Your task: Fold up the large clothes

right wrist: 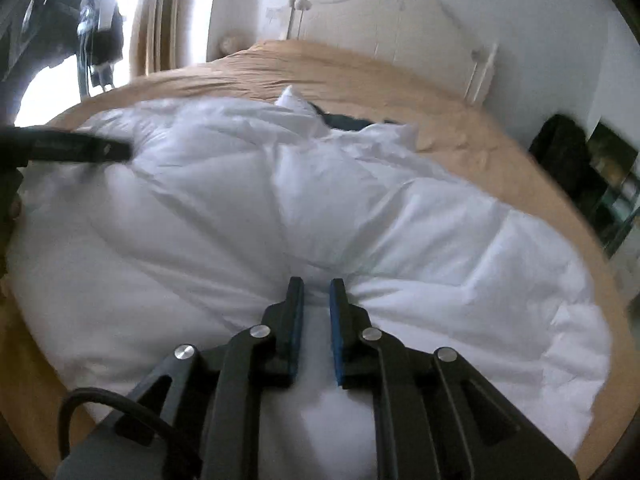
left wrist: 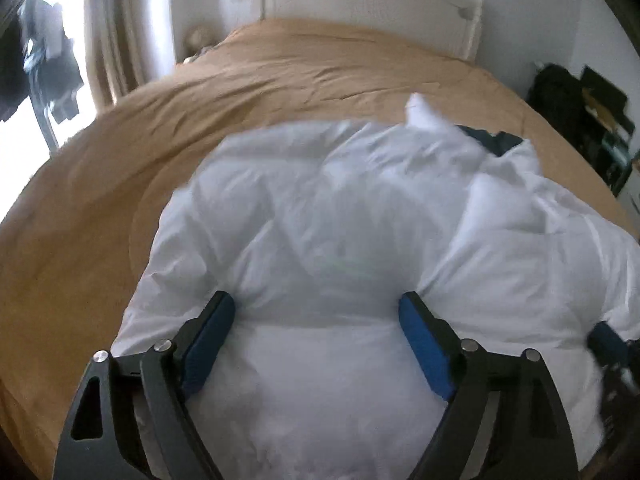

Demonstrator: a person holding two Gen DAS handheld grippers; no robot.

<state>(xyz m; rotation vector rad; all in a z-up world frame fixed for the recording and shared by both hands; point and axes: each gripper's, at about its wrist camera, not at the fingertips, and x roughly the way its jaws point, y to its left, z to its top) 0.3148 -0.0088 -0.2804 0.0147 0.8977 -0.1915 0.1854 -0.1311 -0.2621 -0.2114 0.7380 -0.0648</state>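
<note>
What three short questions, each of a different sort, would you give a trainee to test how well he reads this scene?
1. True or false: the quilt lies on a tan bed cover.
2. Which jaws stand wider apart? A. those of the left tool B. those of the right tool
3. What shows just past the far edge of the quilt?

Key: 1 true; 2 A; 3 a dark garment.
</note>
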